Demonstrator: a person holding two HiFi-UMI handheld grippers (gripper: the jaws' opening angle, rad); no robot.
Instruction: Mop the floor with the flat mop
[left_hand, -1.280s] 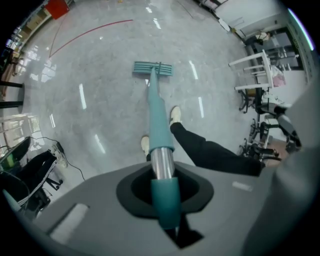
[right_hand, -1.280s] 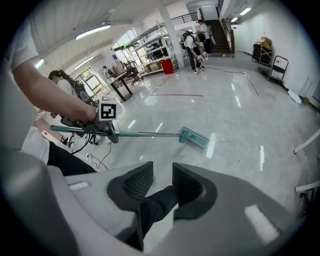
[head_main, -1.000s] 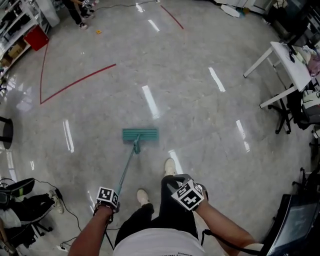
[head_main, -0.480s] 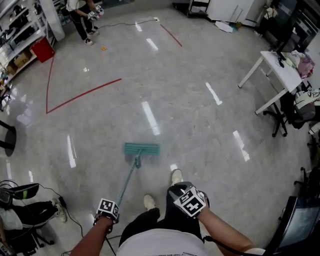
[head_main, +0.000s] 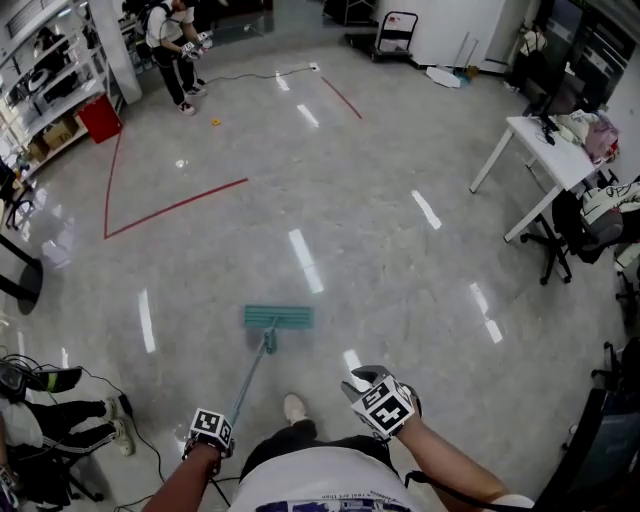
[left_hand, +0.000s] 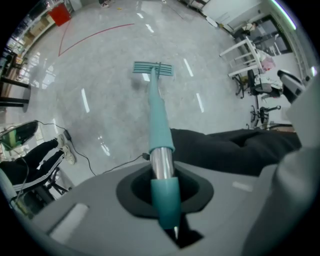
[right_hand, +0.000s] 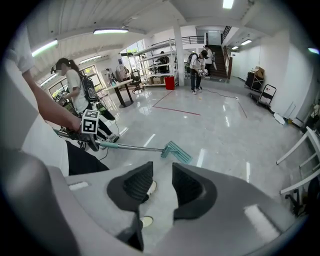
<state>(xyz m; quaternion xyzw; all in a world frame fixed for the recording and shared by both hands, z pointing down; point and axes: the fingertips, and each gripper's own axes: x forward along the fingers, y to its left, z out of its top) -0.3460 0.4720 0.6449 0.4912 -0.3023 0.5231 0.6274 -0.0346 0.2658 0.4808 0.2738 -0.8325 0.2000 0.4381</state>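
flat mop head (head_main: 278, 318) lower in view now, handle (left_hand: 159, 131) inside left tool (head_main: 210, 432)

- The head view looks steeply down on the floor (head_main: 400, 250).
- The left gripper view looks closely along the flat mop (left_hand: 159, 115), down to the floor.
- The right gripper view faces sideways, almost level; all three views share the flat mop.

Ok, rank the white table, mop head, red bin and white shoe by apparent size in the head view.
1. white table
2. mop head and red bin: these look about alike, and the bin stands farther off, so I won't rank them.
3. white shoe
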